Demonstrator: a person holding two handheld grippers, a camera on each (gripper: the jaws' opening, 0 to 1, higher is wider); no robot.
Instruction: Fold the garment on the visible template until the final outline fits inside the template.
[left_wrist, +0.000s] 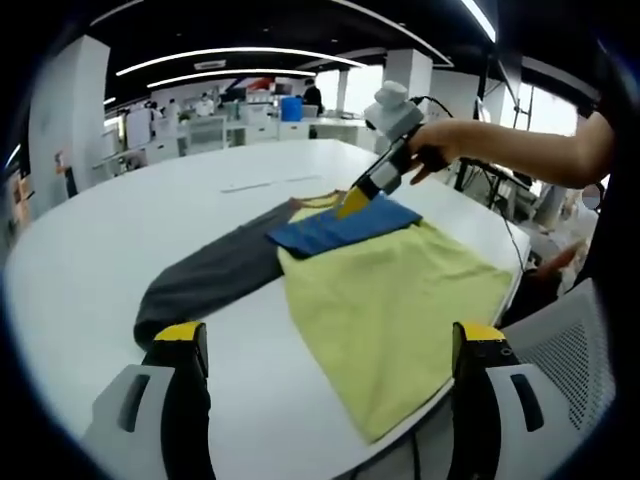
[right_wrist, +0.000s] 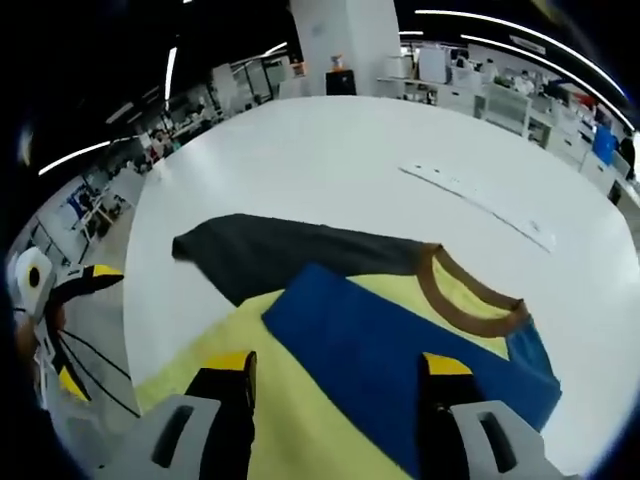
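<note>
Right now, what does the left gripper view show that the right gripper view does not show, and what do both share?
Left gripper view alone: the right gripper seen from outside, held by a person's hand, its jaws at the blue sleeve, and the shirt's bottom edge near the table edge.

Right gripper view alone: the brown collar seen clearly, and a white strip lying on the table beyond it.

Both: the yellow shirt spread on the white table, its blue sleeve folded across the chest, and the dark grey sleeve stretched out flat.
</note>
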